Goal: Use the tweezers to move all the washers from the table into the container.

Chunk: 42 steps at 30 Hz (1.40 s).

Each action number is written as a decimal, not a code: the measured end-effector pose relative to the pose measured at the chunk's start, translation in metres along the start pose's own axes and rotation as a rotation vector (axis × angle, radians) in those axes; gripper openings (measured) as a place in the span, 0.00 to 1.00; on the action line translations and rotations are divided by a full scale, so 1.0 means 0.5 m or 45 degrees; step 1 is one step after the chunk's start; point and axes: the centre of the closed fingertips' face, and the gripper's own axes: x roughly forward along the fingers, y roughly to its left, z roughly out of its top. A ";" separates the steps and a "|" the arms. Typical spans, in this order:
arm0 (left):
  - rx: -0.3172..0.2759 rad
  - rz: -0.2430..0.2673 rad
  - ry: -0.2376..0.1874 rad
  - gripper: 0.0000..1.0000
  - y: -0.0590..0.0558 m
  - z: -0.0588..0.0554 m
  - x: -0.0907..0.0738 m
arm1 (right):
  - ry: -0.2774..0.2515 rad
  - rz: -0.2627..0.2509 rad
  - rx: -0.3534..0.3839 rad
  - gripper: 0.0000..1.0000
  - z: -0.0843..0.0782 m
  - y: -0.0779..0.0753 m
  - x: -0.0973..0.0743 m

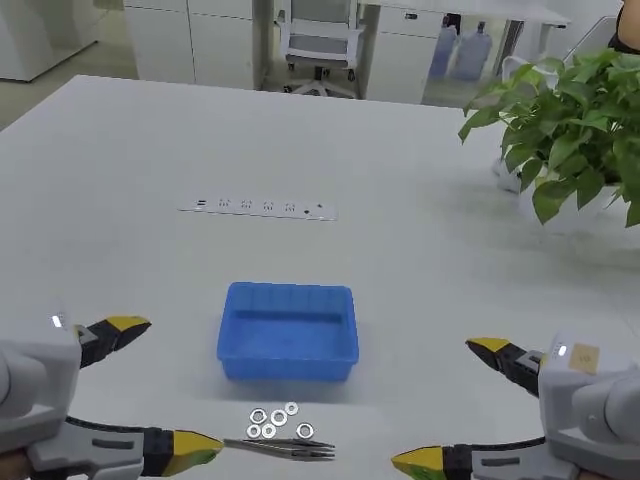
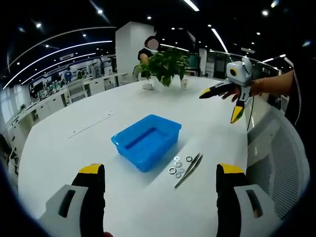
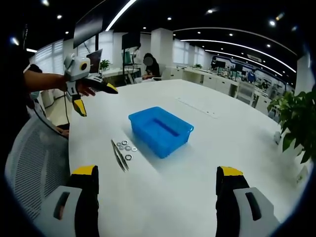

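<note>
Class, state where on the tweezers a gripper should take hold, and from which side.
Grip the tweezers mid-length across their narrow width, coming from above: they lie flat on the table, with the washers close along their far side.

- The left hand-held gripper [image 1: 178,385] has a light grey housing, black jaws with yellow tips and a small white light [image 1: 57,321] on top.
- The right hand-held gripper [image 1: 433,402] has the same colours, plus a tan label [image 1: 585,357] on its housing.
- A thin dark cable [image 2: 252,111] trails from the right housing.
</note>
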 end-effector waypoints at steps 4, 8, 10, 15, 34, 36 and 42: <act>-0.001 -0.003 -0.002 1.00 -0.003 0.001 0.000 | 0.003 0.003 -0.007 1.00 0.000 0.000 -0.001; -0.002 -0.003 -0.002 1.00 -0.004 0.002 -0.001 | 0.007 0.001 -0.009 1.00 0.000 -0.001 -0.002; 0.000 -0.003 -0.002 1.00 -0.003 0.003 -0.001 | 0.007 0.001 -0.012 1.00 0.000 -0.001 -0.003; -0.005 -0.001 -0.004 1.00 -0.004 0.004 -0.002 | 0.020 0.003 -0.027 1.00 -0.004 -0.003 -0.004; 0.003 -0.020 0.019 0.99 -0.008 -0.002 -0.005 | 0.018 0.012 -0.027 1.00 -0.006 -0.003 -0.006; 0.005 -0.027 0.033 0.99 -0.008 -0.008 -0.003 | 0.022 0.013 -0.028 1.00 -0.007 -0.002 -0.006; 0.074 -0.101 0.117 0.96 -0.022 -0.037 0.004 | 0.043 0.039 -0.047 1.00 -0.013 0.003 -0.005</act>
